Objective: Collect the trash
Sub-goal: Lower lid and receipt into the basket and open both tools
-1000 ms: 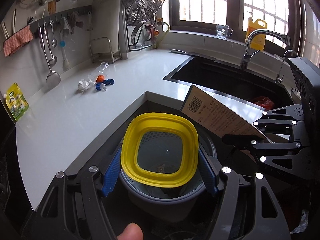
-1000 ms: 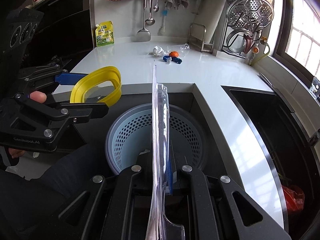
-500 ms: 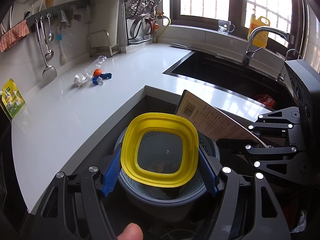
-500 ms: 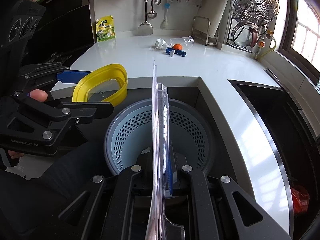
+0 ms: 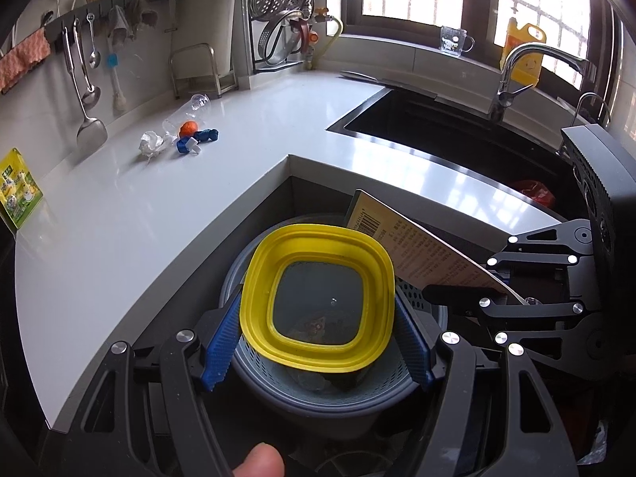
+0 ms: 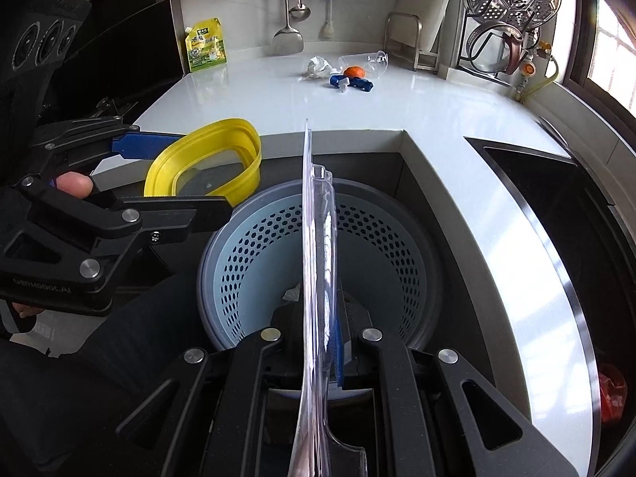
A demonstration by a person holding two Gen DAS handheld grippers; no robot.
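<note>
My left gripper (image 5: 318, 338) is shut on a yellow plastic container (image 5: 318, 238), its blue pads (image 5: 222, 342) pressing both sides. It hangs over the grey bin (image 5: 318, 393) with a pale blue perforated liner (image 6: 397, 238), set in the counter's corner. My right gripper (image 6: 318, 330) is shut on a clear blister pack (image 6: 318, 238) with a printed card back (image 5: 429, 254), held edge-on above the bin. On the far counter lie a crumpled tissue (image 5: 151, 144), an orange scrap (image 5: 188, 129), blue pieces (image 5: 198, 139) and a tipped clear cup (image 5: 187, 109).
The white counter (image 5: 119, 238) wraps around the bin. A dark sink (image 5: 437, 131) with a tap (image 5: 512, 75) and a red bag (image 5: 536, 194) is at the right. A green pouch (image 5: 18, 190) and hanging utensils (image 5: 83, 79) line the wall. A thumb (image 5: 258, 461) shows below.
Both grippers have sunk towards the bin with their loads, and the bin looks larger in both views. Neither grip has changed.
</note>
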